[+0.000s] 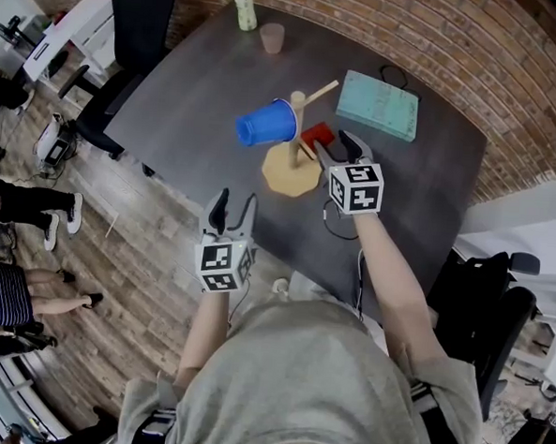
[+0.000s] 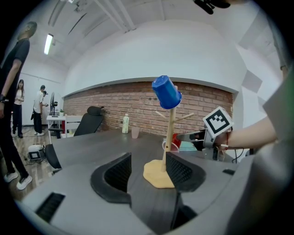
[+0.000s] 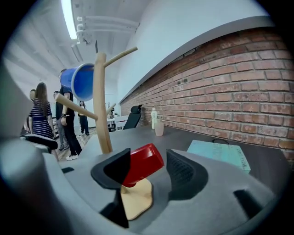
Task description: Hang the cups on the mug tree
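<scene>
A wooden mug tree [image 1: 296, 133] stands on its tan base [image 1: 290, 173] on the dark table. A blue cup [image 1: 265, 124] hangs on an upper peg, bottom pointing left. A red cup [image 3: 143, 163] sits tilted low beside the trunk [image 3: 102, 105], above the base [image 3: 135, 199]; what bears it is hidden. My right gripper [image 3: 147, 170] is open around the red cup, with a gap on the right side. My left gripper [image 1: 233, 204] is open and empty at the table's near edge, facing the tree [image 2: 170, 133] and blue cup [image 2: 166, 92].
A teal book [image 1: 379, 104] lies right of the tree, near a black cable. A bottle [image 1: 245, 8] and a pink cup [image 1: 271, 38] stand at the far edge. Black chairs [image 1: 140, 20] and several people are on the left.
</scene>
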The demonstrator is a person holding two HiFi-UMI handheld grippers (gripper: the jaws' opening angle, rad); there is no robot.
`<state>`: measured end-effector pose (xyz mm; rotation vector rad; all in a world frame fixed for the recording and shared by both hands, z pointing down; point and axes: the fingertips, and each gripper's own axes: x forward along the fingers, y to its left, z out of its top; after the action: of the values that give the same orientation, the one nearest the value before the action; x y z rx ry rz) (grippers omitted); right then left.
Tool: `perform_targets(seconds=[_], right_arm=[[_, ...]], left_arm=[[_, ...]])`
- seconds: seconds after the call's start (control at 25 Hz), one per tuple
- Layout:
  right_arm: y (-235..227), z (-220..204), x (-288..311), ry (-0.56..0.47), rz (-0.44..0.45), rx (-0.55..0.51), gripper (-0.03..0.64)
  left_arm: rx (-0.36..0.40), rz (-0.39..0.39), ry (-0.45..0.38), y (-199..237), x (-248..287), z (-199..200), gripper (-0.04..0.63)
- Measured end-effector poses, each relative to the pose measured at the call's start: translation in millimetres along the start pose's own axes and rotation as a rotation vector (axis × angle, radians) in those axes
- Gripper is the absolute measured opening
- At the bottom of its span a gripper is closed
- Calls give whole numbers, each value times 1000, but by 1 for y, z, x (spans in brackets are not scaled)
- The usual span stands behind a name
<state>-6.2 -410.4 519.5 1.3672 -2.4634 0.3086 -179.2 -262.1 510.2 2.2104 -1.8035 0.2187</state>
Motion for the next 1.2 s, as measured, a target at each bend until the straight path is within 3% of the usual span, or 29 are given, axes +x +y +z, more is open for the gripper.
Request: perform_targets(seconds=[0.36, 0.64, 0.96, 1.2], right_arm=[[8, -3, -22, -12, -31, 11, 243], [33, -4, -64, -59, -34, -5, 178], [59, -13, -121, -91, -46, -7, 77], [75, -22, -171, -116, -42, -15, 11]], left_arm=[[9, -26, -1, -1, -12, -1, 230], [13, -47, -27, -10, -26, 6, 218], [13, -33, -70, -25, -50, 19, 84], [17, -11, -84, -48, -79, 17, 37]])
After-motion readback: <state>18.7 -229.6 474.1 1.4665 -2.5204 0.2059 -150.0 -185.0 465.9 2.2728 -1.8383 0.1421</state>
